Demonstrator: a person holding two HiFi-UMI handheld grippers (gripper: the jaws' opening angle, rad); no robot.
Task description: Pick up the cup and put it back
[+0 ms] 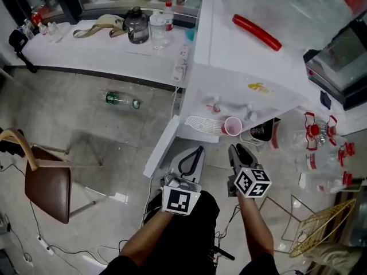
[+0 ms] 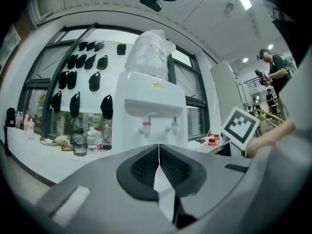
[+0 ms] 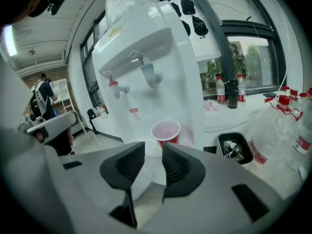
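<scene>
In front of the dispenser (image 1: 229, 56), the cup (image 3: 165, 130) stands upright on the grille (image 1: 200, 125) at the dispenser's foot, mouth up, below the taps (image 3: 148, 74). Nothing touches it. This is the position for filling, so it is judged to be the cup's home position. Whether the cup awaits pickup or is already returned cannot be determined. The right gripper (image 3: 153, 147) is aimed at the cup, slightly downward, with the cup just beyond its tips. Its jaws stand a narrow gap apart and hold nothing. The gap looks narrower than the cup, so a grasp would probably require the jaws to be spread first. The left gripper (image 2: 158, 146) is held level beside the right one, facing the dispenser front. Its jaws are fully together and empty. It appears to be idle, kept clear of the working side. No object lies between the right gripper and the cup. The nearest obstruction is the black bin (image 3: 235, 147) on the floor just right of the dispenser, close to the cup's side. Clear jugs (image 1: 315, 148) with red caps lie further right of the dispenser. A red tube (image 1: 256, 31) rests on the dispenser's top. A counter (image 1: 103, 56) with bottles extends from the dispenser's left side. A bottle (image 1: 121, 100) lies on the floor and a chair (image 1: 43, 182) stands well to the dispenser's left, both outside the working path.
</scene>
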